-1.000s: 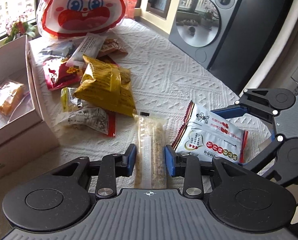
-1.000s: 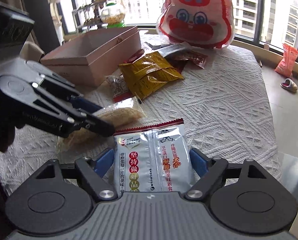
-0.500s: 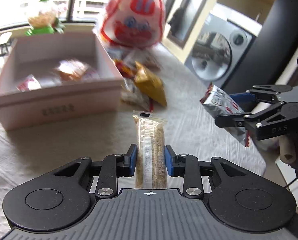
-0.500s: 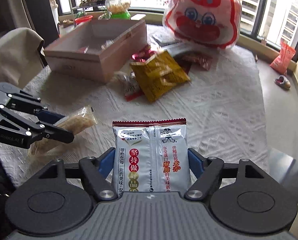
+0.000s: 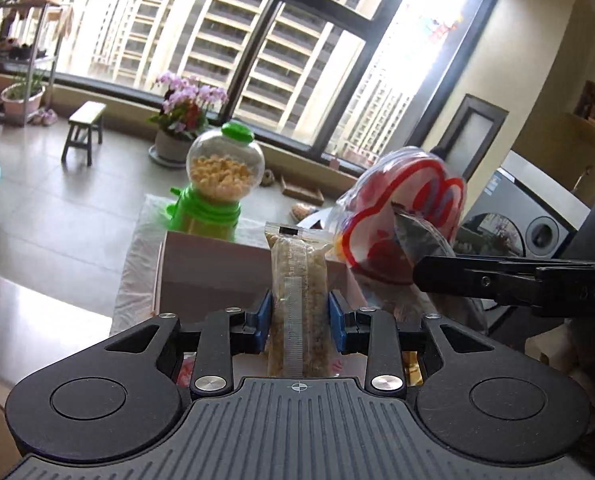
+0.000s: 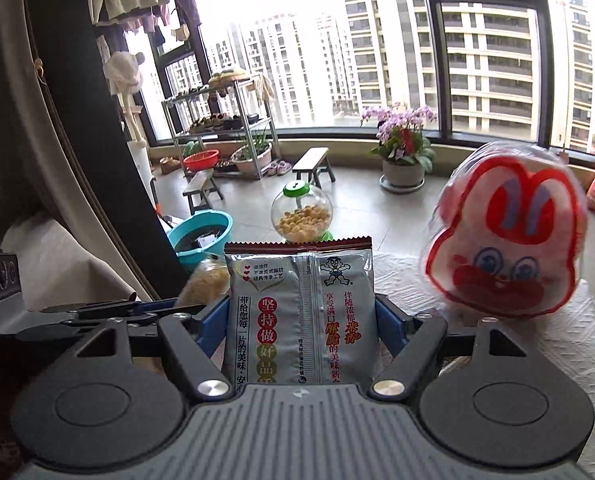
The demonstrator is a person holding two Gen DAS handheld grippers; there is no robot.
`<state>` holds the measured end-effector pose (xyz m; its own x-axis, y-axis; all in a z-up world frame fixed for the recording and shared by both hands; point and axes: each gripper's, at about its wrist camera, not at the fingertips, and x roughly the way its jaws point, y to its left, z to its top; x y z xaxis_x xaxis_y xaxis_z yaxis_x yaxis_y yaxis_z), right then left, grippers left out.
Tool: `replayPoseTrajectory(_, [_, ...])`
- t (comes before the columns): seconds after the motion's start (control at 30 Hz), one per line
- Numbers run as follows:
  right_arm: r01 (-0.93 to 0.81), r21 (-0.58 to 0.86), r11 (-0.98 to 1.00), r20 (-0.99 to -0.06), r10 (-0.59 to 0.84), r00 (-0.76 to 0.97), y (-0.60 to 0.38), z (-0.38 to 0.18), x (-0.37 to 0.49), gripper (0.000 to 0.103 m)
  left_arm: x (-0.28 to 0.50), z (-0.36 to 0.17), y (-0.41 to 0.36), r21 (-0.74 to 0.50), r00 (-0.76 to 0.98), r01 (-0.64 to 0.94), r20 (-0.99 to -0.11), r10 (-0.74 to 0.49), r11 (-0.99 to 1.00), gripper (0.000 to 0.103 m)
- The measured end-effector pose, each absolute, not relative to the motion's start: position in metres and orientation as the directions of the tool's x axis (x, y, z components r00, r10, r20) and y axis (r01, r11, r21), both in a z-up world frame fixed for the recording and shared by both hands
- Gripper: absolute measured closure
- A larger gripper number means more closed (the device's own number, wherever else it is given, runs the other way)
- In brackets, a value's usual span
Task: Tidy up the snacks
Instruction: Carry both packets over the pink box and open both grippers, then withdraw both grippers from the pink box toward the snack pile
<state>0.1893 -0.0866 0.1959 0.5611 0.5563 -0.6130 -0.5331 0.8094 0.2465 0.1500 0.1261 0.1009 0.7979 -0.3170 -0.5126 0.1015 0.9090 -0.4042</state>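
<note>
The clear-wrapped grain bar [image 5: 299, 300] stands upright between the blue pads of the left gripper [image 5: 299, 316], pinched at both long edges and sticking out well past the fingertips. The silver rice-cracker packet [image 6: 299, 312] sits the same way in the right gripper [image 6: 300, 320], its jaws set wide and pressing on the packet's two side edges, its red-trimmed top rising above them.

A second ago both packets lay on the white cloth with the grippers low around them, the yellow bag and other snacks spread just ahead. Now both are lifted clear — the cloth and the loose snacks have dropped out of sight below the left gripper, and the windows and tower blocks fill the upper part of each view. The right gripper's jaws have narrowed slightly onto the packet; the left ones hold much as before.

Just beyond the bar's tip is the far wall of the pink box [image 5: 217, 272], with the green candy dispenser [image 5: 217, 188] behind it. To the right of the left gripper the rabbit-face bag [image 5: 401, 220] stands, partly covered by the right gripper's dark finger crossing in from that side. From the right wrist, the left gripper reaches in level at the lower left, its bar beside the packet's left edge — both tilted only gently downward.
</note>
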Motion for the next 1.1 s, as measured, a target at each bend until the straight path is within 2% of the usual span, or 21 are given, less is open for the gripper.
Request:
replayPoseTrajectory(0.07, [-0.547,0.246,0.8,-0.639,0.558,0.529,-0.069,0.176,0.205,0.027,0.157,0.09,0.128,-0.386,0.785,0.065,-0.549,-0.286,0.92,0.068])
replayPoseTrajectory(0.23, [-0.548,0.212,0.809,-0.693,0.52,0.499,-0.051,0.141,0.23,0.027,0.151,0.086,0.127,-0.328,0.784,0.061,-0.569,-0.249,0.943,0.068])
replayPoseTrajectory(0.37, [-0.568,0.199,0.799,-0.684,0.528,0.504,-0.061,0.137,0.231,0.027,0.15,0.086,0.12,-0.252,0.792,0.034,-0.584,-0.18,0.967,0.068])
replayPoseTrajectory(0.47, [-0.553,0.262,0.791,-0.643,0.571,0.511,-0.073,0.141,0.23,0.026,0.151,0.087,0.113,-0.173,0.799,0.013,-0.591,-0.114,0.985,0.068])
replayPoseTrajectory(0.53, [-0.556,0.304,0.774,-0.631,0.601,0.491,-0.075,0.14,0.23,0.019,0.148,0.09,0.11,-0.136,0.803,0.004,-0.589,-0.084,0.991,0.068])
replayPoseTrajectory(0.6, [-0.554,0.285,0.782,-0.672,0.575,0.467,-0.069,0.133,0.231,0.019,0.143,0.095,0.109,-0.127,0.808,0.005,-0.584,-0.079,0.992,0.068])
replayPoseTrajectory(0.67, [-0.518,0.245,0.819,-0.645,0.537,0.543,-0.074,0.134,0.225,0.02,0.139,0.1,0.11,-0.131,0.814,0.008,-0.576,-0.083,0.991,0.068])
replayPoseTrajectory(0.77, [-0.443,0.143,0.885,-0.624,0.428,0.654,-0.09,0.139,0.22,0.02,0.132,0.105,0.107,-0.193,0.806,0.039,-0.574,-0.145,0.98,0.068])
replayPoseTrajectory(0.93, [-0.311,-0.065,0.948,-0.665,0.191,0.722,-0.137,0.118,0.211,0.02,0.112,0.101,0.068,-0.335,0.736,0.222,-0.559,-0.383,0.916,0.068])
replayPoseTrajectory(1.03, [-0.273,-0.004,0.962,-0.726,0.186,0.662,-0.174,0.096,0.211,0.02,0.105,0.089,0.034,-0.378,0.666,0.304,-0.572,-0.479,0.874,0.068])
replayPoseTrajectory(1.1, [-0.273,0.076,0.959,-0.764,0.232,0.601,-0.194,0.084,0.21,0.02,0.104,0.076,0.006,-0.352,0.62,0.342,-0.612,-0.491,0.871,0.068])
